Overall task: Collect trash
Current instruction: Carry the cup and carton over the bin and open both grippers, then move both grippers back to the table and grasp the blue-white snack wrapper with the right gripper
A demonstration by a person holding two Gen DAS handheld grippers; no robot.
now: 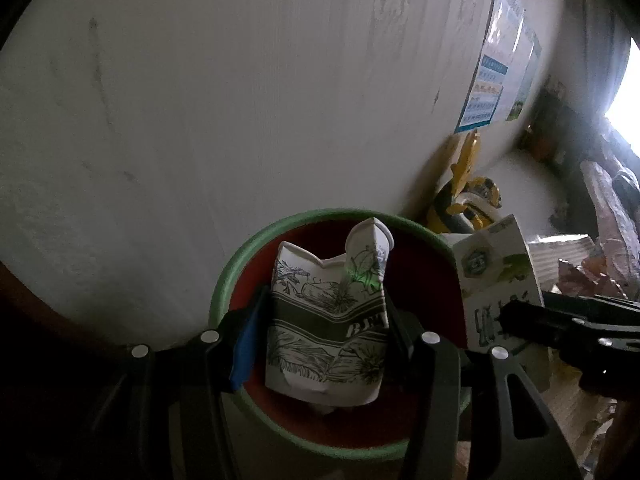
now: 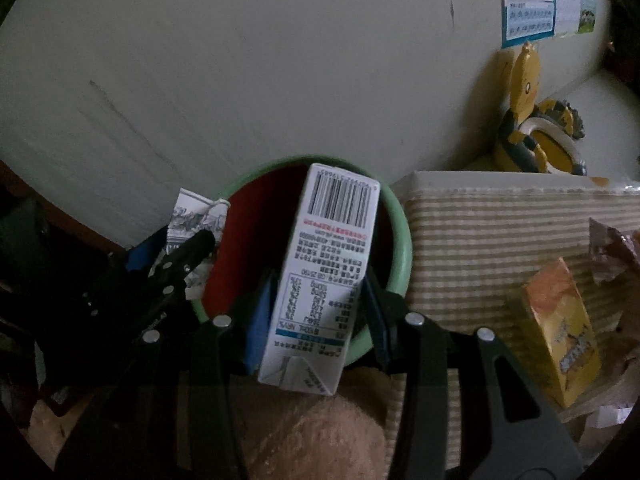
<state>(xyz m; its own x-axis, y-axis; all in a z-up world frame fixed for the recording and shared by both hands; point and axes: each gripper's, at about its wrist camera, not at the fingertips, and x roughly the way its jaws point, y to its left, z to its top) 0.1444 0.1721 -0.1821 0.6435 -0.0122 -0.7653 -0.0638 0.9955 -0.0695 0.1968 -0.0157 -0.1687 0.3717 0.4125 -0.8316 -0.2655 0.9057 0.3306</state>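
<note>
left gripper (image 1: 324, 332) clamps crushed paper cup (image 1: 326, 320), rim up | right gripper (image 2: 316, 308) clamps carton (image 2: 324, 272), lengthwise above bin (image 2: 400, 240)

A striped mat (image 2: 500, 232) carries a yellow packet (image 2: 560, 332) and wrappers (image 2: 616, 248).

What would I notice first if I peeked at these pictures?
The round bin with its green rim and red inside, against the pale wall. Above it, the left claw squeezes a crushed paper cup with drawings, and the right claw grips a white drink carton showing a barcode.
</note>
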